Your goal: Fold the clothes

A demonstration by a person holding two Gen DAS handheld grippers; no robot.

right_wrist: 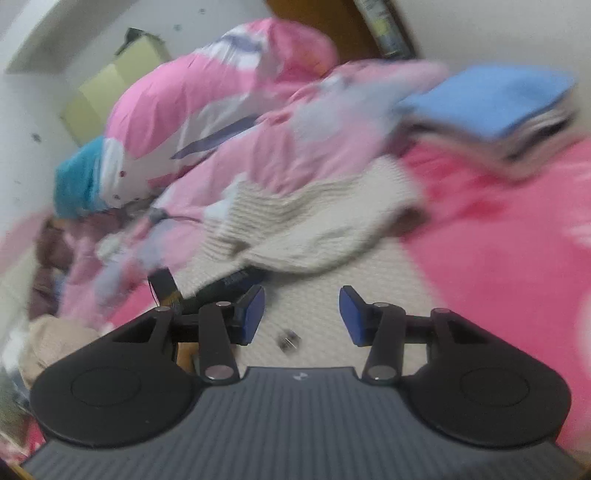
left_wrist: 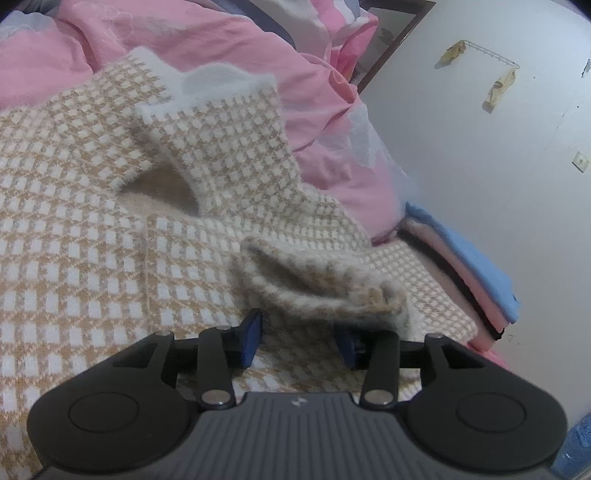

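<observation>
The left gripper [left_wrist: 298, 341] has its blue pads spread wide, with nothing between them, just short of a bunched sleeve [left_wrist: 317, 280] of the checked sweater [left_wrist: 74, 221]. The right gripper [right_wrist: 301, 317] is wide apart too, empty, over the pale knit; its view is smeared by motion. The sweater lies spread on the bed, its sleeves turned in over the body, the far cuff [left_wrist: 218, 122] lying across the chest near the neck opening. That fits either a fold half made or one being set up.

The fuzzy knit looks soft and thick, so a shallow pinch could catch one layer only and drag the lump out of line, and a pull may slide the body beneath. A small dark item [right_wrist: 288, 339] on the knit by the right gripper could snag.

The sweater's right hem runs close to a folded stack [left_wrist: 472, 273] by the wall, so room there is tight. The pink quilt [left_wrist: 184, 33] heaps beyond; open cloth lies leftward.
</observation>
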